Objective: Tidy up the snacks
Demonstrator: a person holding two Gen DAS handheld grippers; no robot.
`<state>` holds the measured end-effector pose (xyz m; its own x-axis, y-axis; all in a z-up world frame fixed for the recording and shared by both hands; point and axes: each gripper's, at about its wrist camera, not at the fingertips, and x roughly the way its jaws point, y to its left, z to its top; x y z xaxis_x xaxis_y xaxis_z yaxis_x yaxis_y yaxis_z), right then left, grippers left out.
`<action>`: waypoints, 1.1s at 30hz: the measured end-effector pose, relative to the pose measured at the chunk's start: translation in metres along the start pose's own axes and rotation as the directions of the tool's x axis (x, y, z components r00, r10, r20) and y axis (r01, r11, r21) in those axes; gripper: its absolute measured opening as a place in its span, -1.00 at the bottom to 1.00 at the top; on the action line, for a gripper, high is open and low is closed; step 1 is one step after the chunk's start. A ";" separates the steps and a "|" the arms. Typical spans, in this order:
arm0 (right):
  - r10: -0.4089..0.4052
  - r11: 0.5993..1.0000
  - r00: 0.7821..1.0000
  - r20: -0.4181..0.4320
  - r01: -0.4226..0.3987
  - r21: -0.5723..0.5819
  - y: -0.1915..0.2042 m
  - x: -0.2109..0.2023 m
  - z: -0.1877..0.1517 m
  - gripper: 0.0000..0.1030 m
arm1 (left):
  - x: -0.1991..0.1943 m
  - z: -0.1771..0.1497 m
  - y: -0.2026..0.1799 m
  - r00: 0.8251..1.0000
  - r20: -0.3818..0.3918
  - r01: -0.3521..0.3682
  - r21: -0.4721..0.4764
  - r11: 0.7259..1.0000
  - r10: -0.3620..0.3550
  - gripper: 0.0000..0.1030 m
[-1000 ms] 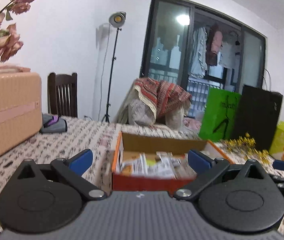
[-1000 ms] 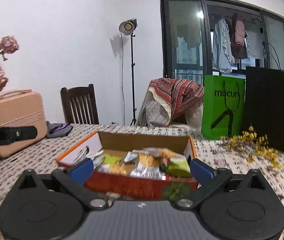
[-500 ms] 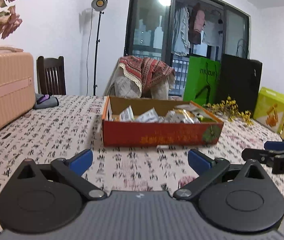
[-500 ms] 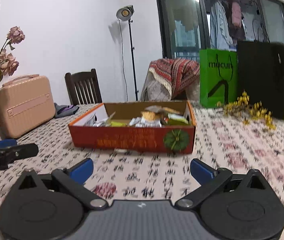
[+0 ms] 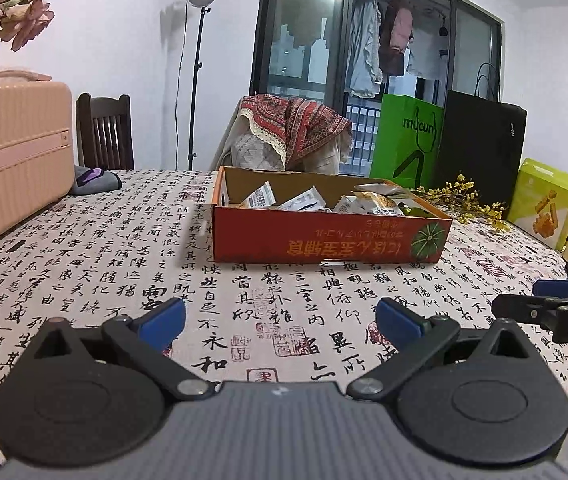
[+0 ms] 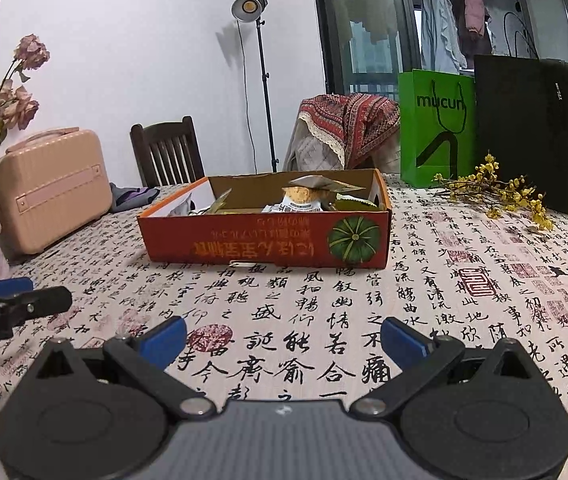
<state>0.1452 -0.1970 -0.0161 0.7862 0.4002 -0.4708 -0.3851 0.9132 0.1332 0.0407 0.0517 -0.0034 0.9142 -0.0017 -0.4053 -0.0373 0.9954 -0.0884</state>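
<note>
Left wrist view: an orange snack box [image 5: 327, 240] sits mid-bench, well ahead of two empty grippers.

Both views show the box's long side facing the cameras, its long axis running left to right, printed lettering upside down and open top up. Snack packets [image 5: 371, 204] lie jumbled inside. Left gripper [image 5: 280, 322] has its blue-tipped fingers [image 5: 164, 320] spread wide, holding nothing, above the calligraphy-print bench [image 5: 104, 264]. Right gripper [image 6: 284, 334] is likewise wide open and empty. A pink case [image 6: 50, 188] stands left of the box; a green bag [image 6: 437, 132] stands behind it to the right.
</note>
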 end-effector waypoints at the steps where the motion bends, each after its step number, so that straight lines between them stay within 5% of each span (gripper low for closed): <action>1: 0.000 1.000 1.000 0.000 0.000 0.000 0.000 0.000 0.000 1.00 | 0.000 0.000 0.000 1.000 0.001 0.000 0.000 1.000 0.000 1.00; 33: -0.006 1.000 1.000 -0.007 0.006 0.002 -0.004 0.002 -0.003 1.00 | -0.001 -0.003 -0.005 1.000 0.003 0.012 0.013 1.000 -0.012 1.00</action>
<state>0.1476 -0.2000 -0.0200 0.7851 0.3938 -0.4781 -0.3790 0.9159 0.1321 0.0388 0.0468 -0.0052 0.9159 -0.0130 -0.4012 -0.0213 0.9965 -0.0810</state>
